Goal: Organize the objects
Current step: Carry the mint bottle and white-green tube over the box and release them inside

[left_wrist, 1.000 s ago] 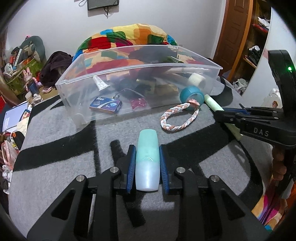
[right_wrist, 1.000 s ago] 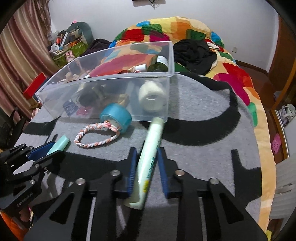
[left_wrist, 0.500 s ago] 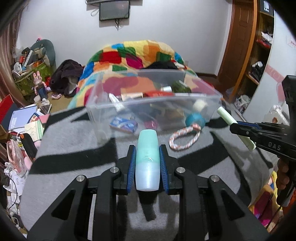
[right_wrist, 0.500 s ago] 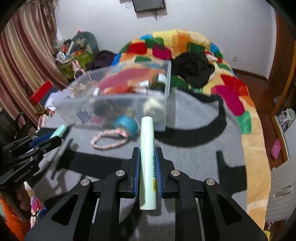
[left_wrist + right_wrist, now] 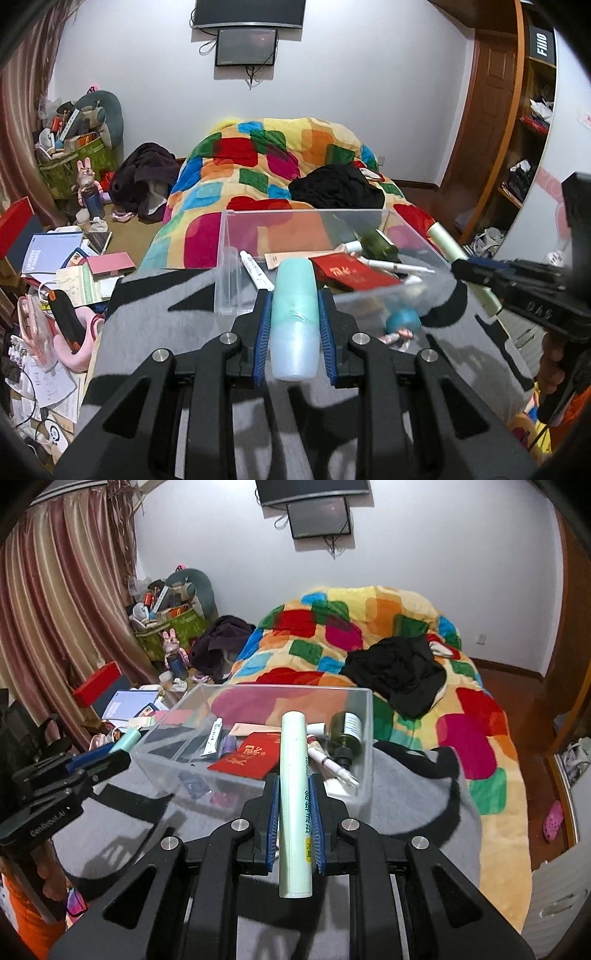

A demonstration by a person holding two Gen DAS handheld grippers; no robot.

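Mint-green bottle [image 5: 294,317] sits clamped between the blue pads of the left gripper [image 5: 294,332], held in the air just short of the near wall of the clear plastic bin [image 5: 325,236]. The right gripper [image 5: 294,827] has its fingers closed on a pale green tube [image 5: 294,797], which points forward over the bin's near edge.

Both items look lifted and in carry, so the step in hand appears to be bringing them to the bin. The next move calls for advancing each load past the near wall, lowering it over a free patch, then parting the fingers; the bin already holds a red envelope [image 5: 251,758], a dark green bottle [image 5: 345,733] and small white tubes [image 5: 212,740], so the drop needs a gap among them.

From the left wrist, a teal tape roll [image 5: 403,320] and a bit of braided rope [image 5: 399,335] show on the grey blanket [image 5: 177,325] outside the bin, not yet sorted; the right wrist view hides them. That view instead gives the clearer look down into the bin's contents.
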